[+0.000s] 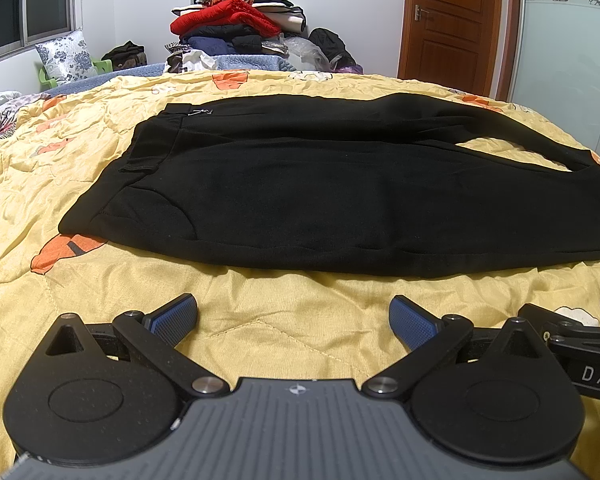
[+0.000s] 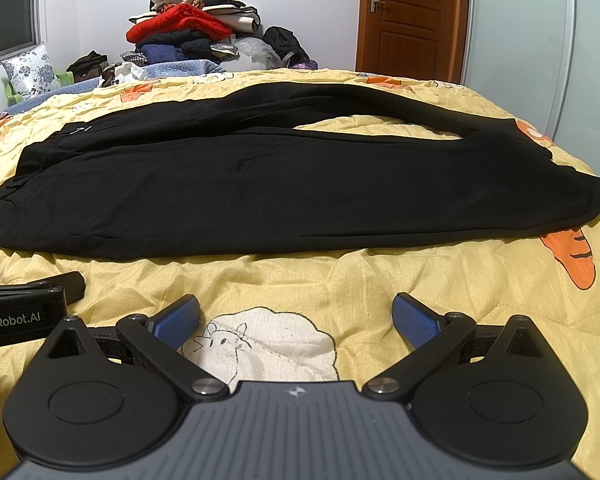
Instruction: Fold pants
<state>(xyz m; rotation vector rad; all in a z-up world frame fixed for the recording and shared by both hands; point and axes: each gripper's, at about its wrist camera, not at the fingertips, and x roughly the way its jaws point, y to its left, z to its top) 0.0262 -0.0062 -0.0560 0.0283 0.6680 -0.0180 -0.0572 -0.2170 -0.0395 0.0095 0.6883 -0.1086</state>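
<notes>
- Pants [image 1: 320, 184]: soft, limp black fabric spread on bed [image 1: 260, 320]; best pinched at waistband or hems.
- Left gripper [image 1: 293, 316], right gripper [image 2: 296, 316]: wide open, empty.

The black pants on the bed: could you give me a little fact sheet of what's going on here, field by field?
Item: black pants, spread flat, not yet folded
Waistband: toward the left
Legs: running to the right, a gap between them showing the quilt
Surface: yellow quilt with orange and white cartoon prints
Left gripper: open, holding nothing, short of the pants' near edge
Right gripper: open, holding nothing, over a white sheep print
Background: pile of clothes, wooden door
</notes>
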